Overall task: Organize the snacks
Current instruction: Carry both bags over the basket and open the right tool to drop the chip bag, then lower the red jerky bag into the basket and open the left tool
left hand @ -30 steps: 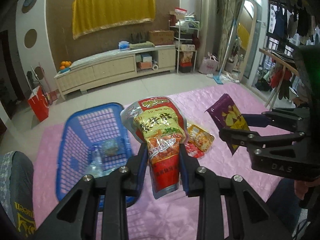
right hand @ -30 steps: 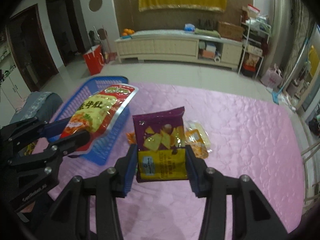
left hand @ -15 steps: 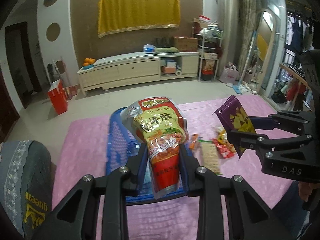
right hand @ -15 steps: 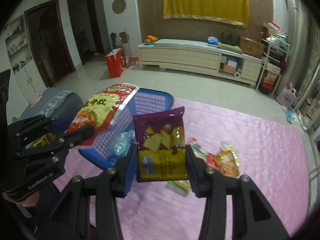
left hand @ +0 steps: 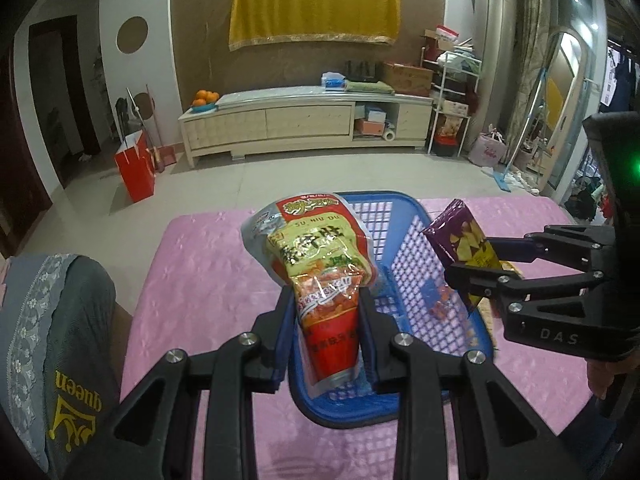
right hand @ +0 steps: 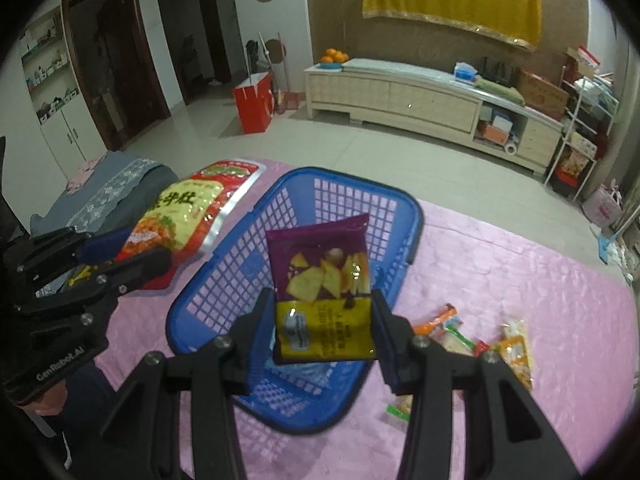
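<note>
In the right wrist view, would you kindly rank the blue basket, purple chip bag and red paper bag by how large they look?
1. Blue basket
2. Purple chip bag, though it is nearest the camera, which inflates it
3. Red paper bag, far off, so its true size is unsure

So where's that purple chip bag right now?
The purple chip bag is pinched in the right tool, held in the air over the blue basket, to the right of the red-and-yellow snack pouch.

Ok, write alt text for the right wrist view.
The right gripper holds a purple chip bag above a blue basket on a pink quilted cover. At left, the left gripper holds a red and yellow snack bag; small snacks lie at right.
</note>
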The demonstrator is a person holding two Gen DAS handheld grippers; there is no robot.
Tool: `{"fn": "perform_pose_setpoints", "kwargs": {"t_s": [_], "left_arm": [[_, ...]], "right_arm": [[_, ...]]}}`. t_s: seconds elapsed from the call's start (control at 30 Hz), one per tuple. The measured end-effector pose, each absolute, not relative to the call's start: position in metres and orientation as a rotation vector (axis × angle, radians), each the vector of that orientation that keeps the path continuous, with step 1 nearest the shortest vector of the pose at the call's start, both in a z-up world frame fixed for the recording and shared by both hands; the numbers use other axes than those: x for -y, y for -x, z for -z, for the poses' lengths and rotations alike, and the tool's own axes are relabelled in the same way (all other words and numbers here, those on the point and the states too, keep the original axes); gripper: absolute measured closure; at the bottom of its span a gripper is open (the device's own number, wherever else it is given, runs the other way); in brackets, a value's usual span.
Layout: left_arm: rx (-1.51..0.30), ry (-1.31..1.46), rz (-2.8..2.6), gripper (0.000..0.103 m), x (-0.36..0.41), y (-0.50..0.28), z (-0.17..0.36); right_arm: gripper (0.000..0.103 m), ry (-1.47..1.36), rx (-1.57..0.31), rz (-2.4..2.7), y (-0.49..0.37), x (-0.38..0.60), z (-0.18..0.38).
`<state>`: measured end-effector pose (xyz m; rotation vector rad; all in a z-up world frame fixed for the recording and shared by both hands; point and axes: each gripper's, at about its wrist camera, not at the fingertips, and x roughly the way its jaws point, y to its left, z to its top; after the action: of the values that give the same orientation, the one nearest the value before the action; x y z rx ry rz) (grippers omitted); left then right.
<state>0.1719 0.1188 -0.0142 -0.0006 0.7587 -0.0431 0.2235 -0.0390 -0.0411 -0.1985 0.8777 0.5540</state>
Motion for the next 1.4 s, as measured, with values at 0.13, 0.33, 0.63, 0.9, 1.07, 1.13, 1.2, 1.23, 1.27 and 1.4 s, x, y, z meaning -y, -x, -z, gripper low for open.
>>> {"fn": "perform_pose_setpoints", "kwargs": {"t_s": [0.13, 0.33, 0.63, 0.9, 1.07, 1.13, 1.2, 1.23, 1.27, 1.4], "left_arm": [[-0.771, 0.012, 0.042, 0.076, -0.125, -0.185, 0.021], [-0.791, 0.011, 0.046, 0.075, -0.125, -0.195, 0.031], [-0.811, 0.011, 0.049, 0.075, -0.122, -0.199, 0.033], [-0.8, 0.002, 0.056, 0.075, -0.12, -0.194, 0.024], [-0.794, -0.011, 0.083, 0.075, -0.108, -0.187, 0.02], [-0.799, -0.023, 0.097, 0.075, -0.101, -0.186, 0.022], [-0.805, -0.032, 0.11, 0.075, -0.094, -0.186, 0.024], [-0.808, -0.036, 0.116, 0.075, -0.09, -0.186, 0.025], [-0.814, -0.039, 0.121, 0.075, -0.087, -0.186, 0.027], [-0.83, -0.046, 0.143, 0.074, -0.076, -0.19, 0.033]], "right_arm": [[0.052, 0.224, -0.911, -0.556, -0.237, 0.028, 0.054], [0.052, 0.239, -0.953, -0.544, -0.25, 0.021, 0.069], [0.044, 0.307, -0.979, -0.522, -0.247, 0.012, 0.079], [0.023, 0.261, -0.954, -0.48, -0.239, 0.031, 0.063], [0.023, 0.219, -0.933, -0.439, -0.233, 0.05, 0.052], [0.023, 0.2, -0.928, -0.429, -0.23, 0.058, 0.05], [0.023, 0.185, -0.926, -0.41, -0.227, 0.064, 0.049], [0.023, 0.179, -0.926, -0.406, -0.226, 0.067, 0.049], [0.023, 0.174, -0.929, -0.404, -0.225, 0.069, 0.05], [0.023, 0.171, -0.944, -0.396, -0.223, 0.075, 0.055]]}}
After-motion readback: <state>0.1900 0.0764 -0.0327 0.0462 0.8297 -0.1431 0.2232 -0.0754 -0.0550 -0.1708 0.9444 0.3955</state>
